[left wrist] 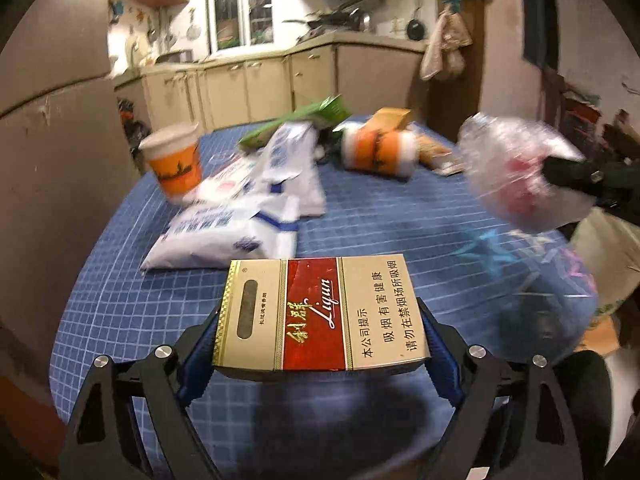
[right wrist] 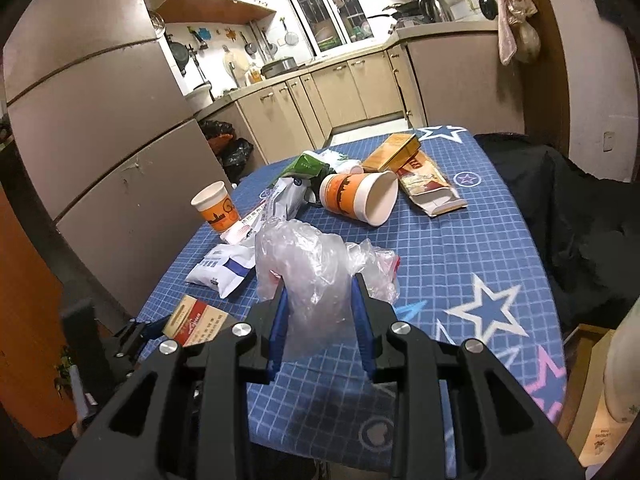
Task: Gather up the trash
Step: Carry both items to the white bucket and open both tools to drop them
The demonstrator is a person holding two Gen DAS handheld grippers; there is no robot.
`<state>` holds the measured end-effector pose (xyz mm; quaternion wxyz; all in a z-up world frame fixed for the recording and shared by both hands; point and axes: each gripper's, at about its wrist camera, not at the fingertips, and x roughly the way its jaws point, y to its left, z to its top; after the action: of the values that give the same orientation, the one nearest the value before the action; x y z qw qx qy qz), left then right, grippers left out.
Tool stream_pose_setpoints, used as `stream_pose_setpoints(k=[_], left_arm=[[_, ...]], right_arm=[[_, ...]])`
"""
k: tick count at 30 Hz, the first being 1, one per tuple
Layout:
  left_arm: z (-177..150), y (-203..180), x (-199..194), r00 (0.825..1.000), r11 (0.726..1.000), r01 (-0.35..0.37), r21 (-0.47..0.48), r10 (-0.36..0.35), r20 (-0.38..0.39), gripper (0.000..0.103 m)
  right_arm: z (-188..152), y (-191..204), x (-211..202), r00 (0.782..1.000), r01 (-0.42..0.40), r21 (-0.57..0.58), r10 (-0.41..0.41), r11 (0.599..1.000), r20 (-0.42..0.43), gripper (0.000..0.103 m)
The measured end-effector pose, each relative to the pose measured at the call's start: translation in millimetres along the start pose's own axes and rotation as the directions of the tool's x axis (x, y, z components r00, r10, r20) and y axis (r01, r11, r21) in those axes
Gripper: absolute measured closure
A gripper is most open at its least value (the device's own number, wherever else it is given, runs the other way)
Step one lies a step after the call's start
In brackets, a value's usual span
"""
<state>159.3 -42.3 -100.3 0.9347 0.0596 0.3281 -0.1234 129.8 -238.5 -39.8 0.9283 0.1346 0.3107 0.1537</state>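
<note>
My left gripper (left wrist: pixel 320 320) is shut on a gold and red cigarette pack (left wrist: pixel 320 316), held above the near end of the blue checked table (left wrist: pixel 120 300). The pack also shows in the right wrist view (right wrist: pixel 198 322). My right gripper (right wrist: pixel 320 300) is shut on a crumpled clear plastic bag (right wrist: pixel 316 264), held above the table; the bag also shows at the right of the left wrist view (left wrist: pixel 516 172). Other trash lies on the table: white and blue wrappers (left wrist: pixel 240 228), an upright orange paper cup (right wrist: pixel 216 208), a tipped orange cup (right wrist: pixel 356 196), a green carton (right wrist: pixel 304 166), and flattened brown cartons (right wrist: pixel 424 184).
A brown fridge (right wrist: pixel 100 120) stands left of the table. A black cloth-covered object (right wrist: pixel 560 208) sits at the table's right edge. Kitchen cabinets (right wrist: pixel 344 92) lie beyond. Black bags (right wrist: pixel 232 148) sit on the floor by the fridge. A cardboard box (right wrist: pixel 592 400) is at lower right.
</note>
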Motion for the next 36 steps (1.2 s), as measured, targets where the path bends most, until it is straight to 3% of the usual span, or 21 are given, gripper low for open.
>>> stream_pose_setpoints(k=[4, 7, 10, 12, 14, 15, 19, 21, 24, 26, 30, 31, 36], left_arm=[[18, -33, -20, 0.995, 0.996, 0.081, 0.045, -0.083, 0.051, 0.016], [35, -69, -26, 0.984, 0.983, 0.148, 0.108, -0.157, 0.083, 0.016], [53, -120, -27, 0.958, 0.95, 0.245, 0.193, -0.268, 0.1, 0.016], [64, -155, -27, 0.937, 0.921, 0.301, 0.249, -0.334, 0.104, 0.016], [77, -197, -26, 0.9, 0.873, 0.38, 0.306, -0.425, 0.093, 0.016], [86, -221, -25, 0.873, 0.839, 0.43, 0.333, -0.48, 0.082, 0.016], [110, -298, -18, 0.791, 0.729, 0.534, 0.427, -0.61, 0.052, 0.016], [126, -336, -10, 0.742, 0.667, 0.592, 0.451, -0.67, 0.016, 0.016], [143, -381, 3, 0.686, 0.596, 0.646, 0.477, -0.728, -0.019, 0.016], [152, -419, 14, 0.665, 0.56, 0.656, 0.506, -0.746, -0.037, 0.016], [158, -453, 34, 0.636, 0.513, 0.681, 0.522, -0.768, -0.076, 0.016], [160, -460, 39, 0.622, 0.493, 0.693, 0.525, -0.778, -0.09, 0.016], [156, -478, 50, 0.601, 0.449, 0.703, 0.552, -0.79, -0.122, 0.016]], right_arm=[[-5, -11, -39, 0.997, 0.048, 0.009, -0.048, 0.999, 0.066, 0.075], [-8, -31, -84, 0.982, 0.128, 0.034, -0.132, 0.991, 0.138, 0.075], [-14, -57, -133, 0.938, 0.262, 0.079, -0.273, 0.962, 0.213, 0.075], [-18, -80, -171, 0.893, 0.35, 0.13, -0.372, 0.928, 0.253, 0.075], [-22, -99, -199, 0.847, 0.421, 0.174, -0.454, 0.89, 0.276, 0.075], [-24, -111, -217, 0.808, 0.475, 0.203, -0.516, 0.856, 0.285, 0.075], [-29, -156, -257, 0.709, 0.592, 0.281, -0.653, 0.756, 0.266, 0.075], [-30, -175, -265, 0.679, 0.623, 0.305, -0.692, 0.72, 0.247, 0.075], [-28, -208, -270, 0.632, 0.664, 0.343, -0.744, 0.664, 0.216, 0.075], [-30, -223, -270, 0.62, 0.671, 0.365, -0.758, 0.645, 0.201, 0.075], [-36, -247, -265, 0.606, 0.674, 0.406, -0.777, 0.616, 0.173, 0.075], [-37, -248, -261, 0.603, 0.676, 0.413, -0.78, 0.61, 0.166, 0.075], [-36, -257, -245, 0.592, 0.685, 0.439, -0.795, 0.582, 0.131, 0.075]])
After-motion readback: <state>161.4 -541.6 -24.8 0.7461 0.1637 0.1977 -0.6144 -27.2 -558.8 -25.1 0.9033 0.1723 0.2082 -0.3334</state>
